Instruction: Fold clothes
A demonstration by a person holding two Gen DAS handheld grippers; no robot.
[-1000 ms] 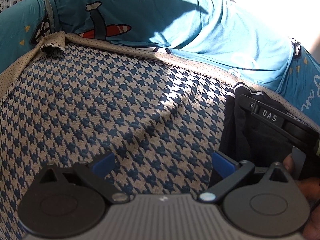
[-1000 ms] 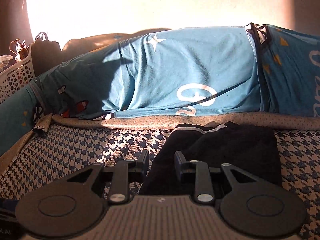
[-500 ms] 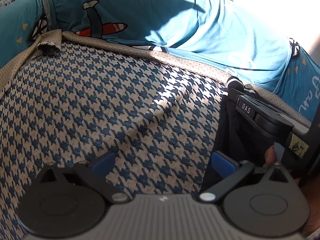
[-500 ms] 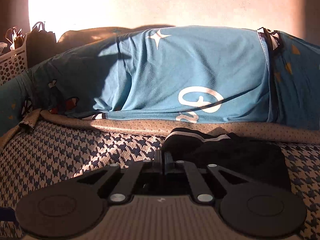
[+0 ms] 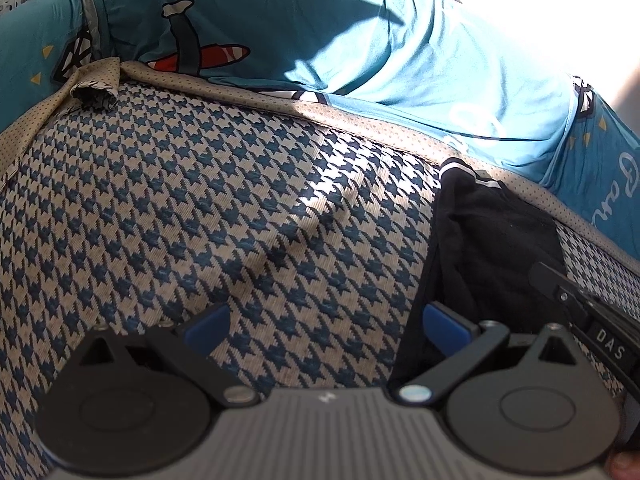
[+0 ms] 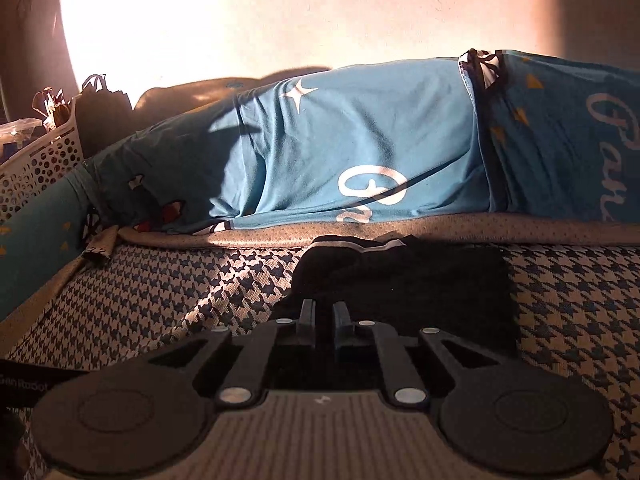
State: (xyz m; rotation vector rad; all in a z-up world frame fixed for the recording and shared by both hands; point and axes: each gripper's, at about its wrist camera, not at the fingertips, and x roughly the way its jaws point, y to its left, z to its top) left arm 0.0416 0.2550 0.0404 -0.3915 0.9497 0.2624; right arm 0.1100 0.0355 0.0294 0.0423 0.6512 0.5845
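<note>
We are holding the left gripper (image 5: 324,326) wide over the houndstooth bedspread (image 5: 200,208); right gripper (image 6: 324,320) fingers are standing narrow, apparently empty, at the black garment (image 6: 420,280), likely for folding.

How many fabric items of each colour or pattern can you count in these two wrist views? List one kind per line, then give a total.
Black garment: 1
Blue printed pillows: 2
Houndstooth bed cover: 1
Total: 4
</note>
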